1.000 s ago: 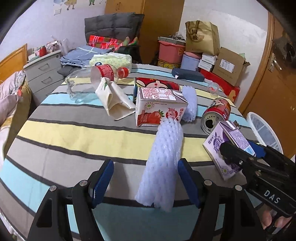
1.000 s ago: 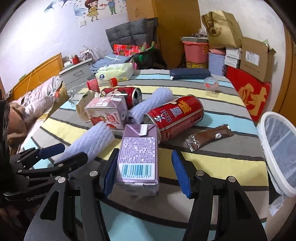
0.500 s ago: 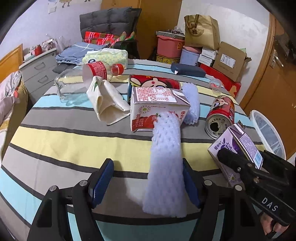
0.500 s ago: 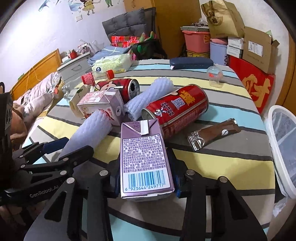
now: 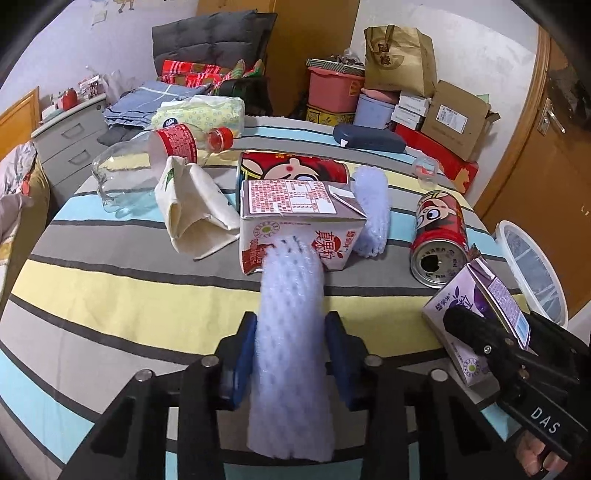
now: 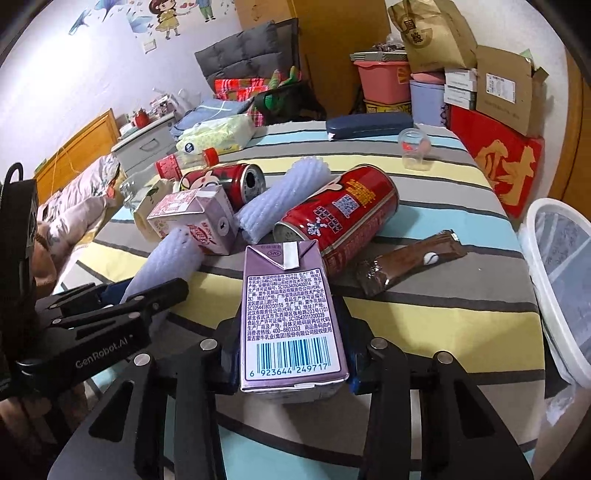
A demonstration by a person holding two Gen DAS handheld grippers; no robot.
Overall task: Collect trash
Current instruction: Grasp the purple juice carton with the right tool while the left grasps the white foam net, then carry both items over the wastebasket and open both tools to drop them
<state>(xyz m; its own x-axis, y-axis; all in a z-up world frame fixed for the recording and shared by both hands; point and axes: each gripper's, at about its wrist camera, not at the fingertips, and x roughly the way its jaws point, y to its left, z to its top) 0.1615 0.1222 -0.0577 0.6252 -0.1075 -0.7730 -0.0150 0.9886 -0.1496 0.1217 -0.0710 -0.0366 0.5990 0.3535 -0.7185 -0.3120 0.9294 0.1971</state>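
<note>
We saw a pale wall (image 6: 74,74) with cartoon stickers (image 6: 166,16) rising behind a grey drawer unit (image 5: 70,140). A wooden wardrobe (image 5: 314,33) stood at the back, beside a dark padded chair (image 5: 210,40). Cardboard boxes (image 5: 458,118) and a pink tub (image 5: 332,88) were stacked against the white wall (image 5: 480,48). An orange-brown door (image 5: 546,155) stood at the right.

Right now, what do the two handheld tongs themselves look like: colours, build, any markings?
Both are matte black, angular linkage frames with silver pivot bolts and blue pads on the inner faces of the fingers. The left tongs carry white "GenRobot.AI" lettering on the side, readable in the right wrist view. The right tongs show white "DAS" lettering in the left wrist view. No cables or sleeves are visible.
</note>
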